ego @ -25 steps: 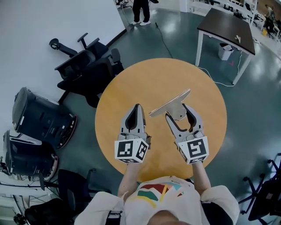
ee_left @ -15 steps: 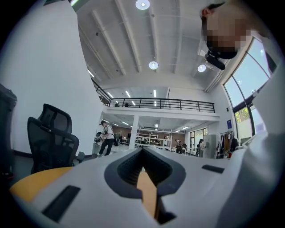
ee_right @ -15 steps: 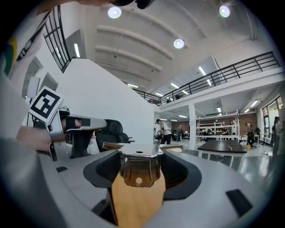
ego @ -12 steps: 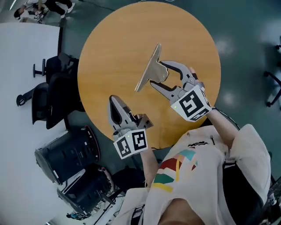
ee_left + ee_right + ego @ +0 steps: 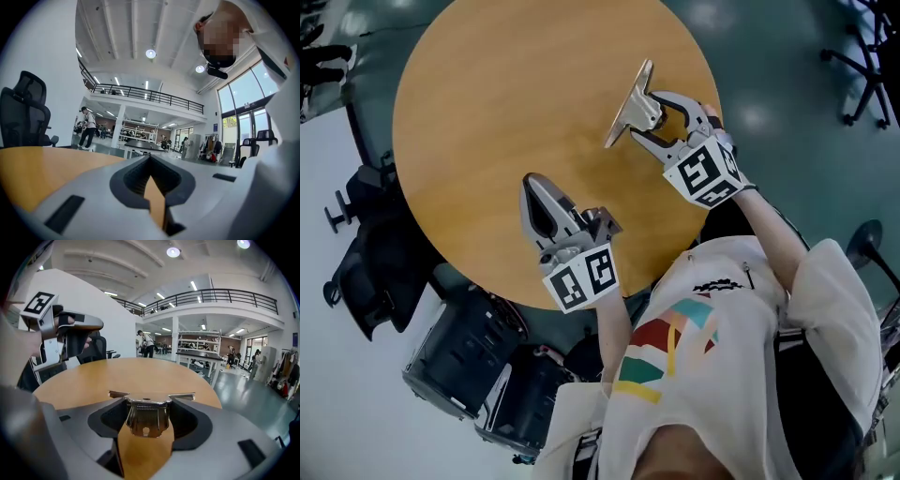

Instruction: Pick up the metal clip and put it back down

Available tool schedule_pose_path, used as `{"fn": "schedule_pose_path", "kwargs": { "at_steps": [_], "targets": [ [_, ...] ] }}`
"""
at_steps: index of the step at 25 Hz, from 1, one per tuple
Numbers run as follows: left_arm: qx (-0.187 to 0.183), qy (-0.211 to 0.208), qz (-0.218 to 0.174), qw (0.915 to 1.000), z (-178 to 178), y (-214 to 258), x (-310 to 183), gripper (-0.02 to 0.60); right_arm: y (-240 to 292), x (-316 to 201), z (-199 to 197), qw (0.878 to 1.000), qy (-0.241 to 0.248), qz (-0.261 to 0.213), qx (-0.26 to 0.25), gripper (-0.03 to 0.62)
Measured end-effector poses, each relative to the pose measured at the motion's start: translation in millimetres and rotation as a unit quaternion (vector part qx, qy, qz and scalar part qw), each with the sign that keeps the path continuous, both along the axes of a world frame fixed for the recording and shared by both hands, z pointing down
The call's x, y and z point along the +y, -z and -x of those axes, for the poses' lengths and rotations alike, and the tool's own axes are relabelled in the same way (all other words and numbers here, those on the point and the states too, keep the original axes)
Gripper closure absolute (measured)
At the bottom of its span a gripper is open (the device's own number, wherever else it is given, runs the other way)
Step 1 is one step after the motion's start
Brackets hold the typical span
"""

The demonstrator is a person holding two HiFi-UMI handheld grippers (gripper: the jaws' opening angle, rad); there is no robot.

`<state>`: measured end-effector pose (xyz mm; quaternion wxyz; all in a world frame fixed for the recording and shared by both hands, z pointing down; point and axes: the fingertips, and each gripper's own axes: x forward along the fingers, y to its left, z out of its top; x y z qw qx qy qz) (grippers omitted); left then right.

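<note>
Lowering is best done slowly and level, so that the metal clip [image 5: 630, 101] is laid flat on the round table [image 5: 487, 112], and only then should the grip be eased. The clip is clamped by its handle in the right gripper [image 5: 645, 117], near the table's edge on the person's right. Whether it rests on the wood or is raised cannot be told. The left gripper [image 5: 534, 183] is closed on nothing over the near edge. The clip's long plate is largely hidden behind the jaws in the right gripper view.
</note>
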<state>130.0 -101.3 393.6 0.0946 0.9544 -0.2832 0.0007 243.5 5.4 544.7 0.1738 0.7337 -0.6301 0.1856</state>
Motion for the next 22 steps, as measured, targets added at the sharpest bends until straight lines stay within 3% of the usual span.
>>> {"fn": "schedule_pose_path", "kwargs": {
  "at_steps": [5, 11, 18, 22],
  "targets": [
    [-0.033, -0.045, 0.017, 0.9983, -27.2, -32.8, 24.0, 0.538, -50.7, 40.9, -11.2, 0.998, -0.031, 0.049, -0.017, 0.301],
    [-0.031, -0.036, 0.022, 0.9986, -27.5, -41.1, 24.3, 0.538, -68.0, 51.0, -13.8, 0.996, -0.030, 0.084, 0.016, 0.301],
    [-0.031, -0.025, 0.014, 0.9991, -12.2, -34.9, 19.3, 0.538, -67.3, 51.5, -11.5, 0.996, -0.035, 0.081, 0.003, 0.299],
    [-0.023, -0.008, 0.011, 0.9996, 1.5, -20.2, 17.0, 0.538, -31.6, 49.6, -7.5, 0.998, -0.027, 0.051, -0.024, 0.299]
  ]
}}
